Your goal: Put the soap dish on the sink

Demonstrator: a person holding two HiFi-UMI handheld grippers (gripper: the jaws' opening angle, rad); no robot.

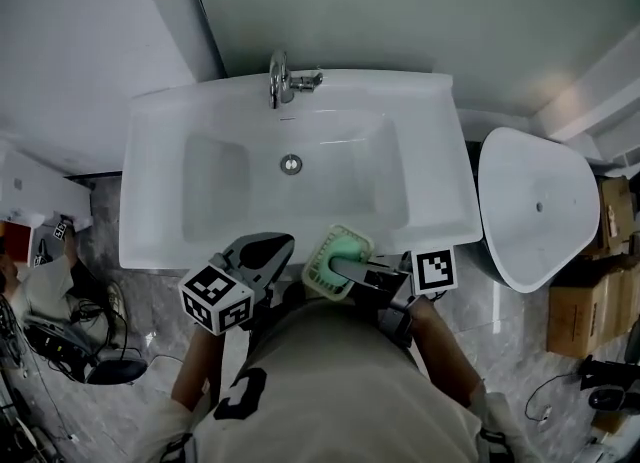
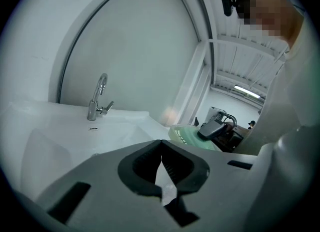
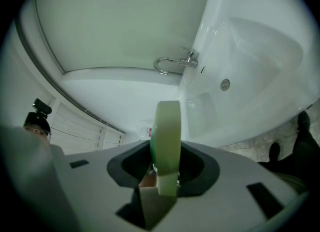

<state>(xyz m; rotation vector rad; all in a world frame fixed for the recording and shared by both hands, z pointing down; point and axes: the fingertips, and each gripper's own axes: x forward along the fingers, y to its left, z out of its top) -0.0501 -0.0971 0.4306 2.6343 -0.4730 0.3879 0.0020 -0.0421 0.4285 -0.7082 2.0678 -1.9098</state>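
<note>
The pale green soap dish (image 1: 340, 259) hangs just in front of the white sink's (image 1: 445, 161) front rim, a little right of centre. My right gripper (image 1: 348, 267) is shut on its near edge. In the right gripper view the soap dish (image 3: 167, 131) stands edge-on between the pads, with the sink (image 3: 250, 70) beyond. My left gripper (image 1: 283, 244) is beside the dish on its left, over the same rim, shut with nothing in it; its jaw tips meet. The left gripper view shows the soap dish (image 2: 186, 136) to the right, above the sink (image 2: 55, 131).
A chrome faucet (image 1: 283, 79) stands at the sink's back edge, with a drain (image 1: 291, 163) in the bowl. A second white basin (image 1: 535, 206) stands on the floor at the right, cardboard boxes (image 1: 590, 301) beyond it. Cables and gear (image 1: 80, 341) lie at the left.
</note>
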